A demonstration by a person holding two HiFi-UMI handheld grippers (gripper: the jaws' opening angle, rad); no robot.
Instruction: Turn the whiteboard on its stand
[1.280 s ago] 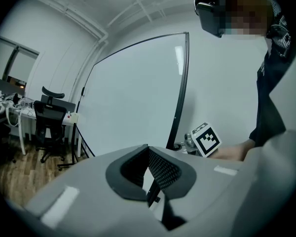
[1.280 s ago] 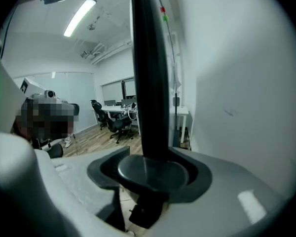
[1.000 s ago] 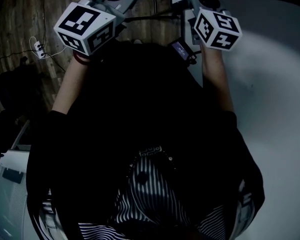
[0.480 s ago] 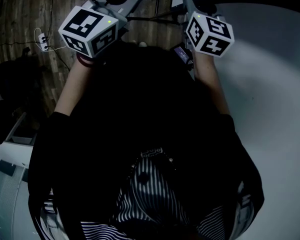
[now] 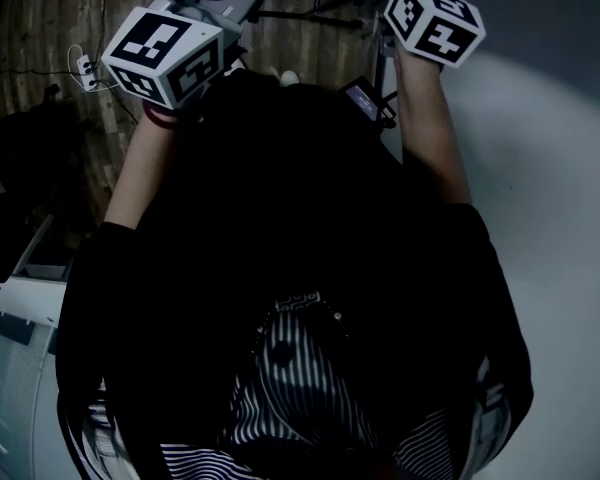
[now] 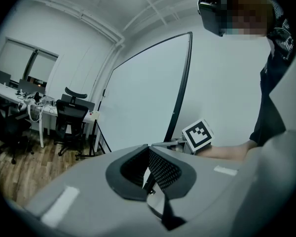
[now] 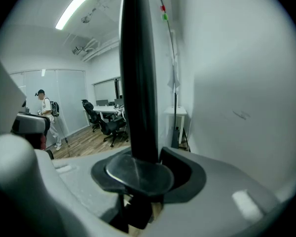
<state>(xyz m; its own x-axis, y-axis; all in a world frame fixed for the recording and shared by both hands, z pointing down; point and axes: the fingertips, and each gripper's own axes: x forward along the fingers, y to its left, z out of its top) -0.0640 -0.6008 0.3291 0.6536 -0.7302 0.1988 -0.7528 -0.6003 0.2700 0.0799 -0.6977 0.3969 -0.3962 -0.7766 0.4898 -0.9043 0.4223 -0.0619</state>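
The whiteboard [image 5: 550,168] fills the right of the head view as a big white surface. In the right gripper view its black frame edge [image 7: 138,73] runs straight up between the jaws of my right gripper [image 7: 138,168], which is shut on it, with the white face [image 7: 237,83] to the right. My left gripper [image 6: 148,154] is held in the air left of the board, jaws together with nothing in them. From there I see the board [image 6: 143,102] edge-on, its frame [image 6: 183,83], and the right gripper's marker cube [image 6: 197,135] at the frame.
Black office chairs [image 6: 71,115] and desks [image 6: 19,90] stand on the wooden floor to the left. A person with a backpack [image 7: 43,107] stands far off. A power strip with a cable [image 5: 80,70] lies on the floor. Thin stand legs [image 5: 310,13] cross the floor ahead.
My right gripper has moved up and away in the head view. The board's dark top edge has left that view. The left gripper has shifted slightly to the left.
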